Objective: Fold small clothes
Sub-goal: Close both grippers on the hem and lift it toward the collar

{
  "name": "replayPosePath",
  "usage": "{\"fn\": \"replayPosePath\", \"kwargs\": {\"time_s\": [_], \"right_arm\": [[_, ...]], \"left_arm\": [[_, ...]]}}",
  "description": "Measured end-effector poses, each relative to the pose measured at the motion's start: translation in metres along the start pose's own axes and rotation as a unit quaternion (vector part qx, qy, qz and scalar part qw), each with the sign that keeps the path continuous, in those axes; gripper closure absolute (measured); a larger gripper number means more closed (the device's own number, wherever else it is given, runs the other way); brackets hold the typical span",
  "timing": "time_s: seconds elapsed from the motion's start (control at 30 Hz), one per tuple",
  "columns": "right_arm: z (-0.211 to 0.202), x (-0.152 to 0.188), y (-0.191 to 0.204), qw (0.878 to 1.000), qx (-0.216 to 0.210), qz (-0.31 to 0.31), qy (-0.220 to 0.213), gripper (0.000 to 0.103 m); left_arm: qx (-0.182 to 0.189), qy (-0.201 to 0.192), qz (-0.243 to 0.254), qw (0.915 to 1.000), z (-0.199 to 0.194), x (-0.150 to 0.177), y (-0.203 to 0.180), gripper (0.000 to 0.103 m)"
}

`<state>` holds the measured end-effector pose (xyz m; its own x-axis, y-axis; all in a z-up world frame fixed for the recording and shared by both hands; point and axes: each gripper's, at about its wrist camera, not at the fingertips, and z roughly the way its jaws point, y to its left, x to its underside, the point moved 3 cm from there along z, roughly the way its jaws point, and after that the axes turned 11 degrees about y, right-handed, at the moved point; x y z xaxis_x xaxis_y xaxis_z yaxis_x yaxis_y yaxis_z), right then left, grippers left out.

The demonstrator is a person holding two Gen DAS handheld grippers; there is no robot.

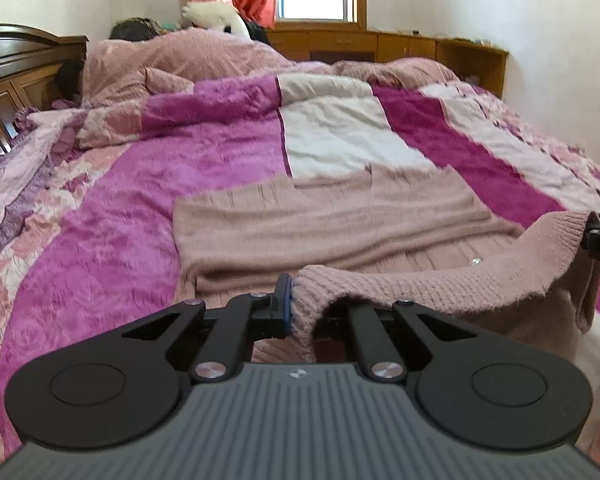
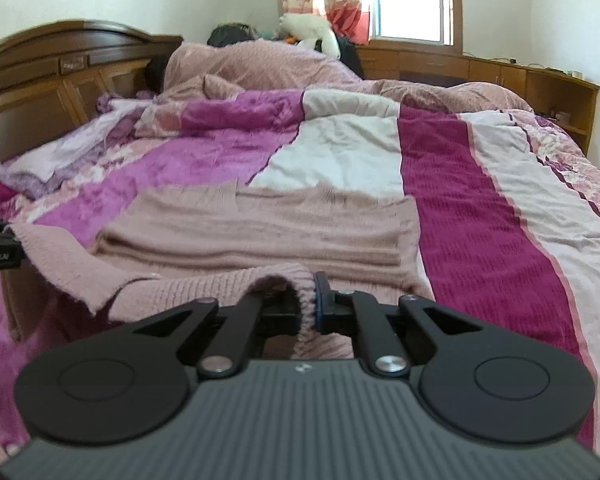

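A dusty-pink knitted sweater (image 1: 324, 220) lies spread on the bed, its far part flat with sleeves folded across. My left gripper (image 1: 294, 306) is shut on the near ribbed hem (image 1: 380, 284), which is lifted off the bed. At the right edge of the left wrist view the right gripper (image 1: 596, 232) pinches the hem's other corner. In the right wrist view the sweater (image 2: 260, 228) lies ahead. My right gripper (image 2: 310, 304) is shut on the ribbed hem (image 2: 204, 288), and the left gripper (image 2: 4, 244) holds the far corner at the left edge.
A pink, magenta and white striped quilt (image 1: 332, 140) covers the bed. A bundled pink blanket (image 1: 180, 60) and a wooden headboard (image 1: 16, 76) lie far left. Low wooden cabinets (image 2: 500, 72) run under the window (image 2: 412, 0). A purple pillow (image 2: 68, 152) rests near the headboard.
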<state>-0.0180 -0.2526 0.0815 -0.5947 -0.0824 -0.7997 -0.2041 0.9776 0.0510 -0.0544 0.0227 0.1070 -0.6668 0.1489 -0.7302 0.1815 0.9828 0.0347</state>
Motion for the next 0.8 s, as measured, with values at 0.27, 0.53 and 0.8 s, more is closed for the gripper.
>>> {"fn": "replayPosePath", "kwargs": {"time_s": [0.27,0.53,0.8], "right_arm": [[0.014,-0.035,-0.001,0.999,0.001,0.005,-0.034,0.095],[0.030,-0.072,-0.006,0.998,0.007,0.001,-0.064,0.095],[0.067,-0.106,-0.010,0.997,0.026,-0.014,-0.076,0.095]], "left_arm": [[-0.016,-0.032,-0.014,0.9993,0.006,-0.039,0.005,0.096],[-0.037,-0.074,-0.001,0.9965,0.020,-0.082,0.008,0.096],[-0.057,-0.086,0.002,0.9947,0.060,-0.126,0.015,0.096]]}}
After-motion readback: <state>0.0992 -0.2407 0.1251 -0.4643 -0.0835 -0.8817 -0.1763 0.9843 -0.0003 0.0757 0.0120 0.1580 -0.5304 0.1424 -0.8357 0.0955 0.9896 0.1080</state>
